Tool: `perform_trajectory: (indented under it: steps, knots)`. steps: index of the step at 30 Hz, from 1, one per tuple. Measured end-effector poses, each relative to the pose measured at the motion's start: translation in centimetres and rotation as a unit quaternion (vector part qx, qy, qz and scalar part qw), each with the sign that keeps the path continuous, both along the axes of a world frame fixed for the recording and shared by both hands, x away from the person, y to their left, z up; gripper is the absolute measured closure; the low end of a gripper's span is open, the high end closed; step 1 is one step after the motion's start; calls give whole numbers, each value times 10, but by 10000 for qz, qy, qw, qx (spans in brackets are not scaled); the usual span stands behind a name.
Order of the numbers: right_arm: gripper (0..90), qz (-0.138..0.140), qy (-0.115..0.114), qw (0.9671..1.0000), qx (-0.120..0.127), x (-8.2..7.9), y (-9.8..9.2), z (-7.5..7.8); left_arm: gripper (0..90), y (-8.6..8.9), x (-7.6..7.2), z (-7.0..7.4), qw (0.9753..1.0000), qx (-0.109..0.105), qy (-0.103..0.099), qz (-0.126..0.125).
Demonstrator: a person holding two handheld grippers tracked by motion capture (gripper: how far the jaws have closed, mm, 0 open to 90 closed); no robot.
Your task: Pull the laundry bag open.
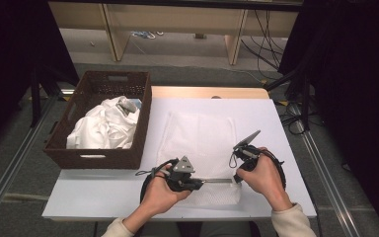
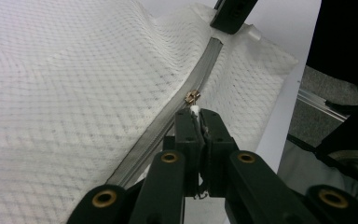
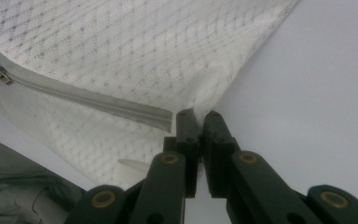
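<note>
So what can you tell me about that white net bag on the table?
The white mesh bag lies flat on the white table, right of the brown basket. It looks like soft netting with a diamond weave. A grey zipper runs along its near edge, with a small metal slider. The left claw is shut on the slider's white pull tab, and the right claw pinches the bag's edge by the zipper's end.

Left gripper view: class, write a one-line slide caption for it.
Left gripper shut on the white zipper pull of a white mesh laundry bag, grey zipper running to the right gripper.
</note>
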State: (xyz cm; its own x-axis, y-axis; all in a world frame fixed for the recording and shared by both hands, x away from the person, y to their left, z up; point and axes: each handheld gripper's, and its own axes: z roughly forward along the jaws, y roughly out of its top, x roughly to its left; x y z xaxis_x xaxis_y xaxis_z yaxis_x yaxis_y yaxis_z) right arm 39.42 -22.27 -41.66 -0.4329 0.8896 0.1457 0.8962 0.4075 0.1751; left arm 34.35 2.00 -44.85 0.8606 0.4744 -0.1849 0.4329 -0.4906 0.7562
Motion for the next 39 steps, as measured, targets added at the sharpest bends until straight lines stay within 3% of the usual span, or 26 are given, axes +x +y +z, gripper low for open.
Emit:
perform_trajectory:
  steps: [4,5,7,11,13,14,16,17,21,23,24,25,27,29,31,32,33,35,36,37,39]
  knots:
    - [868,43,-59,10000,0,0,0,0,865,5,-1,2,9999,-75,68,123]
    - [868,52,22,10000,-26,1,-1,1,865,5,-1,2,9999,-75,68,123]
    - [868,-222,200,9996,-16,-1,2,3,865,8,-1,4,9999,-30,7,129]
    - [868,61,10,10000,2,2,-3,0,866,13,-2,5,9999,-49,9,158]
    - [868,23,44,10000,5,1,-2,0,865,14,-2,4,9998,-74,55,163]
    - [868,-206,238,9995,5,0,1,2,865,18,-3,4,9998,-13,27,209]
    - [868,-199,199,9996,23,0,1,2,865,18,-3,4,9997,-41,47,220]
    - [868,-15,56,10000,19,1,-1,0,865,21,-3,4,9997,-28,43,222]
    - [868,-17,66,10000,9,1,-1,0,865,24,-3,4,9998,-65,13,200]
    - [868,-126,202,9997,-6,0,1,1,865,26,-5,3,9997,-23,70,247]
    - [868,-33,117,9999,7,1,0,-1,865,27,-4,2,9999,-45,50,154]
    - [868,-94,149,9998,3,1,1,-1,866,28,-5,3,9996,35,92,259]
    - [868,-98,156,9998,7,1,0,-1,865,30,-3,3,9999,32,19,132]
    - [868,-77,143,9999,2,1,0,-1,866,31,-5,4,9996,-13,107,269]
    - [868,-64,138,9999,10,1,1,-1,865,32,-5,4,9996,9,107,259]
    - [868,-82,26,10000,46,0,1,-3,866,35,-4,4,9997,-8,73,227]
    - [869,-71,95,9999,40,1,0,-2,865,36,-5,4,9995,1,117,305]
    - [868,-84,101,9999,24,1,0,-2,866,38,-3,4,9998,-14,56,192]
    - [868,34,-33,10000,39,2,-2,-3,866,40,-5,4,9996,0,64,270]
    - [868,-8,-16,10000,34,2,-2,-3,866,41,-6,4,9992,-18,142,368]
    - [868,52,-45,10000,35,2,-2,-4,865,44,-5,3,9995,-19,111,301]
